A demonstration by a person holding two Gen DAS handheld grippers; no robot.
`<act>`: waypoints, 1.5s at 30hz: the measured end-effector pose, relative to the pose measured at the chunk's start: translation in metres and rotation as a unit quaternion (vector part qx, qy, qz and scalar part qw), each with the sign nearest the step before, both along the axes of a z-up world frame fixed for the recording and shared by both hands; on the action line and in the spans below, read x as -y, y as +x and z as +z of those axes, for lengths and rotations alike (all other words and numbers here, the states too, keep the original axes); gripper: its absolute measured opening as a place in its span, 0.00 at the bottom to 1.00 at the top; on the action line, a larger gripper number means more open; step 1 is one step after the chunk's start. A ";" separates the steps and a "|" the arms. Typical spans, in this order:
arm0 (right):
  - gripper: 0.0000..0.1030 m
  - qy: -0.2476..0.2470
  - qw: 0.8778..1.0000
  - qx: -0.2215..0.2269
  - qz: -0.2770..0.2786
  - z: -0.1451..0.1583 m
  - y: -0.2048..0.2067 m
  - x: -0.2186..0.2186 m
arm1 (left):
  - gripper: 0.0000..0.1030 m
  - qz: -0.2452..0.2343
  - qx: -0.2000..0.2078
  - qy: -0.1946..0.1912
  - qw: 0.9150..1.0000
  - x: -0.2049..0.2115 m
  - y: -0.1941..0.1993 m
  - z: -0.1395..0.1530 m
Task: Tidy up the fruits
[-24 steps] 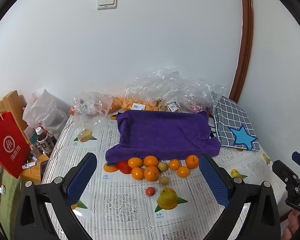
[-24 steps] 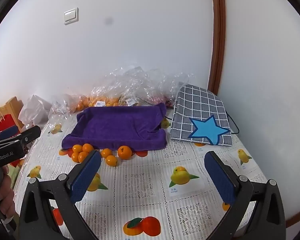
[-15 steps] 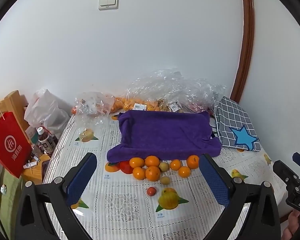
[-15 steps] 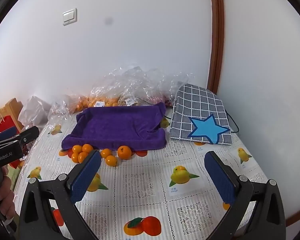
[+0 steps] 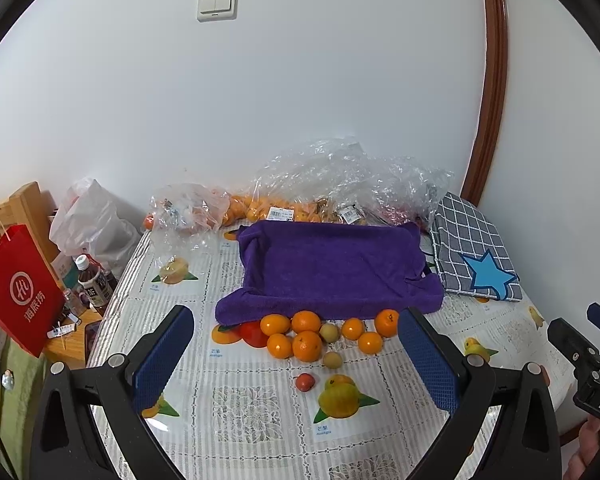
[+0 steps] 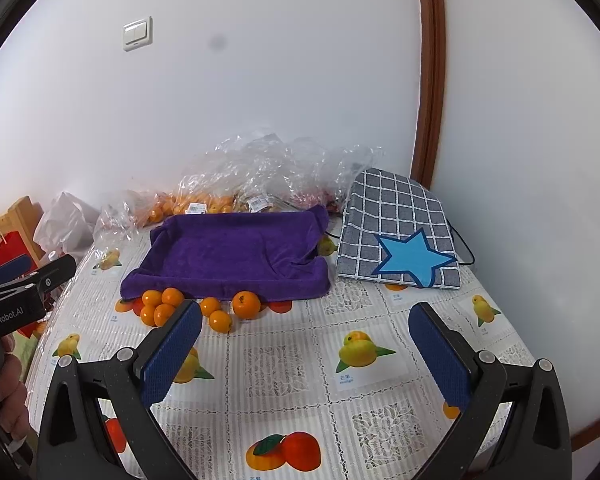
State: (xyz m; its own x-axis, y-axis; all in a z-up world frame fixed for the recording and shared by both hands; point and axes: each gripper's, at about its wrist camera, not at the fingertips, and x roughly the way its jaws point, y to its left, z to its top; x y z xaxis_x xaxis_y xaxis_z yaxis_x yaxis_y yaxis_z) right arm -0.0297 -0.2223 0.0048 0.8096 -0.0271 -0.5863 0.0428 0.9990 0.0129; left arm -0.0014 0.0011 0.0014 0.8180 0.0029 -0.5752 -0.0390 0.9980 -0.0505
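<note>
Both tools hung above the near edge of the table (image 5: 260, 412) with nothing between their pads: the left hand-held gripper (image 5: 296, 364) was spread wide, and the right hand-held gripper (image 6: 306, 356) likewise. No fruit was yet held, so the step in hand was judged to be the first pick.

To do it well, the left one would best come down over a fruit at the outside of the cluster, perhaps the small red fruit (image 5: 304, 381) lying apart from the rest, closing gently so round pieces do not roll off.

Just beyond lay the oranges (image 5: 307, 345), bunched and touching, with two pale small fruits (image 5: 332, 359) among them, all against the front edge of the purple towel-lined tray (image 5: 332, 268), which held nothing.

The tablecloth was white lace-patterned plastic printed with fruit pictures, easily mistaken for real fruit. Farther back sat a checked cushion with a blue star (image 6: 400, 236), crinkled clear bags of fruit (image 5: 320, 184), then a white wall with a light switch (image 5: 217, 4).
</note>
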 end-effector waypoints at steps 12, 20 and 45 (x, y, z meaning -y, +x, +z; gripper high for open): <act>0.99 0.000 1.000 0.001 0.002 -0.001 -0.002 -0.003 | 1.00 0.001 0.000 -0.003 1.000 -0.002 0.000 0.000; 0.99 0.001 1.000 0.003 0.002 -0.001 -0.003 -0.003 | 1.00 0.001 0.001 -0.002 1.000 -0.002 -0.001 0.000; 0.99 -0.001 1.000 0.004 0.005 -0.004 -0.005 -0.005 | 1.00 0.001 0.002 -0.005 1.000 -0.001 -0.002 0.000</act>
